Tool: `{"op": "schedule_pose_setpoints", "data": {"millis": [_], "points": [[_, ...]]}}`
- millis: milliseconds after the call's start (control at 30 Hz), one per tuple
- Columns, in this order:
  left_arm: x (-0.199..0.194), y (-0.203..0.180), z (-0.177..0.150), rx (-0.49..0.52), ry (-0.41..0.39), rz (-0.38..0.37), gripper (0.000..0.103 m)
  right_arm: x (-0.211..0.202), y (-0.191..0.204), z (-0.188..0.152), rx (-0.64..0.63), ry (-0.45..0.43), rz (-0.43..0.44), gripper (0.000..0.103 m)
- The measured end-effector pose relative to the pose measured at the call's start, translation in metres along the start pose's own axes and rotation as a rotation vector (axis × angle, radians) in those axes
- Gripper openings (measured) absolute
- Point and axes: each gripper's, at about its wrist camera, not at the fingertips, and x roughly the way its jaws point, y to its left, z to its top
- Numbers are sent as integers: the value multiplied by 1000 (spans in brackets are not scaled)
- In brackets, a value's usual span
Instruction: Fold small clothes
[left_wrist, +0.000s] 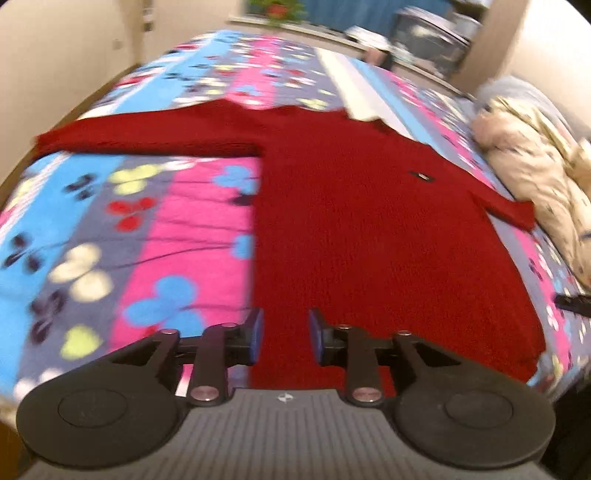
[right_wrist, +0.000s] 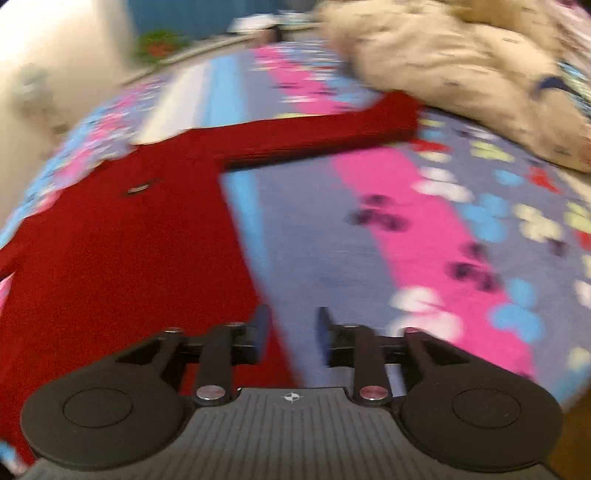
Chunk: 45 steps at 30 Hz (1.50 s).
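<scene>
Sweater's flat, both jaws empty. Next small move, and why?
Probably lower the left gripper onto the sweater hem just under it and pinch. Its jaws stand apart, nothing between them, and the sweater lies unfolded, both sleeves spread.

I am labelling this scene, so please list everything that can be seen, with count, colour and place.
sweater: one, red, spread flat on the blanket, both sleeves out to the sides
label: one, dark, on the sweater's chest
blanket: one, striped pink, blue and grey with butterflies, covering the bed
bundle: one, beige cloth, at the blanket's edge by one sleeve end
plant: one, green with red, on a ledge beyond the bed, blurred
dark thing: one, black, at the blanket's right edge in the left view, too cut off to name
left hand-held gripper: one, black with blue pads, open over the sweater's hem, holding nothing
right hand-held gripper: one, black, open at the sweater's side edge, holding nothing
</scene>
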Motion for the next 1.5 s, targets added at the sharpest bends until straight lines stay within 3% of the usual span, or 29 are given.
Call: {"op": "schedule_pose_setpoints", "data": {"millis": [67, 133, 167, 200, 300, 367, 467, 600, 700, 800, 867, 1067, 1167, 1300, 1400, 1500], "points": [[20, -15, 3, 35, 10, -43, 35, 18, 12, -7, -64, 68, 7, 48], [48, -19, -6, 59, 41, -74, 49, 39, 18, -18, -112, 188, -50, 48], [66, -17, -12, 58, 83, -72, 53, 50, 20, -23, -131, 252, -88, 49], [86, -13, -23, 55, 142, -36, 52, 53, 20, -27, -135, 263, -103, 52], [82, -14, -32, 66, 78, -27, 53, 43, 22, -22, -131, 190, -99, 54], [74, -20, -32, 98, 45, 1, 54, 41, 18, -22, -119, 187, -106, 54], [85, -22, -33, 119, 119, 12, 65, 51, 15, -22, -107, 218, -118, 55], [82, -35, -25, 176, 153, 52, 69, 51, 13, 4, -60, 122, -116, 55], [69, -59, -16, 252, 98, 49, 71, 48, 10, 30, 25, 26, -80, 55], [60, -87, -3, 335, 18, 38, 83, 46, 6, 55, 106, -70, -31, 55], [59, -104, 9, 402, -33, 14, 84, 47, 5, 71, 148, -123, -3, 55], [61, -140, 56, 538, -240, -13, 91, 71, -9, 102, 225, -199, -15, 55], [77, -138, 79, 519, -304, -28, 92, 90, -25, 118, 278, -211, -38, 55], [120, -114, 88, 373, -307, -9, 92, 106, -54, 132, 363, -242, -65, 55], [159, -98, 96, 252, -173, 97, 84, 119, -84, 140, 455, -261, -72, 55], [171, -93, 105, 232, -159, 86, 84, 135, -113, 145, 528, -277, -101, 55]]}}
